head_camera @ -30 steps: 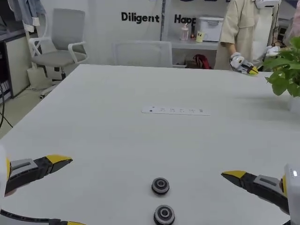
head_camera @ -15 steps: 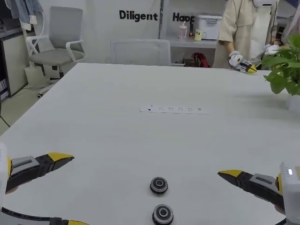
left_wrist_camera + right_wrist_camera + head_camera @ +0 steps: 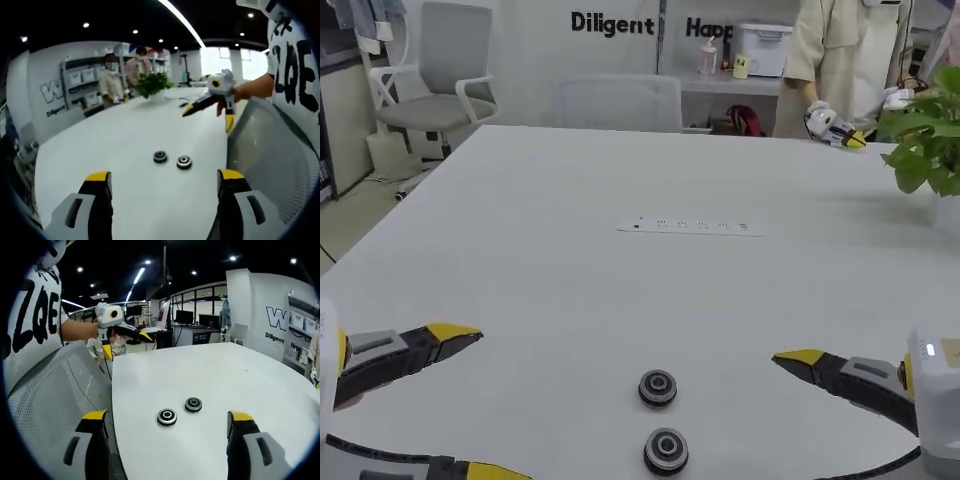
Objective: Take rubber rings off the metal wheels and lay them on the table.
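Two small metal wheels with dark rubber rings lie flat near the table's front edge: the far wheel (image 3: 658, 388) (image 3: 160, 157) (image 3: 193, 404) and the near wheel (image 3: 666, 451) (image 3: 184, 162) (image 3: 167, 417). My left gripper (image 3: 470, 402) (image 3: 164, 176) (image 3: 128, 347) hovers open to the left of them, holding nothing. On the other side, about the same distance away, my right gripper (image 3: 810, 420) (image 3: 167, 416) (image 3: 207, 120) is open with bare jaws. Neither gripper touches a wheel.
A power strip (image 3: 688, 226) is set into the white table (image 3: 570, 270) at its middle. A potted plant (image 3: 925, 150) stands at the far right. A person holding a gripper (image 3: 835, 128) stands beyond the far edge, by grey chairs (image 3: 620, 103). A mesh chair back (image 3: 55, 390) is behind me.
The head camera has tilted down a little. The right gripper has edged left toward the wheels, the left one slightly right. The wheels have not moved.
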Demonstrator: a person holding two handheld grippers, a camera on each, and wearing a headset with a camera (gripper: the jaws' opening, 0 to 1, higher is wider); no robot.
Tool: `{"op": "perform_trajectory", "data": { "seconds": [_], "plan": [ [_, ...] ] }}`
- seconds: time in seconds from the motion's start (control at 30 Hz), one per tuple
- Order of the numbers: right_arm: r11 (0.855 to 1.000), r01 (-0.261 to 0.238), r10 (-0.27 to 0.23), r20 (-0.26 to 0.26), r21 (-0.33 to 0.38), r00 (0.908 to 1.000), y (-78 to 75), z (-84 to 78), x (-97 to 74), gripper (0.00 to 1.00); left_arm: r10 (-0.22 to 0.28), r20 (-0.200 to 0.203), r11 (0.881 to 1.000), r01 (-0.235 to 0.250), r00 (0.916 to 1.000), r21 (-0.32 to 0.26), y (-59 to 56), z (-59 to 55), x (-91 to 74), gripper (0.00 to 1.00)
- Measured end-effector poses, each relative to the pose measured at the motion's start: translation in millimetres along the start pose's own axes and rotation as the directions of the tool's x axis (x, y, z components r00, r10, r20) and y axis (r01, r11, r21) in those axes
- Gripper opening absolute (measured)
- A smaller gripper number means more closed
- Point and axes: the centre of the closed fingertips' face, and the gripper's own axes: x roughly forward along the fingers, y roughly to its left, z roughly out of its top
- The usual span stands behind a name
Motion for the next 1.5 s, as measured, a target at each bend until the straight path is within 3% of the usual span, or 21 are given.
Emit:
{"op": "perform_trajectory", "data": {
  "seconds": [0.4, 0.83, 1.03, 1.13, 1.5],
  "plan": [
    [1.0, -0.008, 0.008, 0.033, -0.009, 0.9994, -8.3, 11.2, 4.5, 0.87, -0.017, 0.011, 1.0, 0.017, 0.9998, 0.015, 2.5, 6.7, 7.5, 0.88],
    [0.998, -0.033, 0.033, 0.005, -0.044, 0.9994, -12.8, 6.0, 13.1, 0.84, -0.019, 0.039, 1.0, 0.018, 0.9991, 0.02, 13.7, 15.8, 20.3, 0.86],
    [0.997, -0.041, 0.041, -0.001, -0.059, 0.9991, -17.2, 4.3, 17.2, 0.85, -0.04, 0.027, 0.999, 0.039, 0.9988, 0.004, 14.5, 10.9, 30.6, 0.87],
    [0.995, -0.056, 0.056, -0.007, -0.085, 0.9984, -17.5, 3.6, 19.8, 0.81, -0.058, 0.023, 0.998, 0.058, 0.9981, 0.007, 11.9, 9.7, 35.8, 0.87],
    [0.992, -0.096, 0.095, -0.007, -0.082, 0.9954, -16.8, 1.0, 30.9, 0.76, -0.086, 0.009, 0.996, 0.086, 0.9963, 0.014, 9.6, 7.8, 48.3, 0.83]
  ]
}}
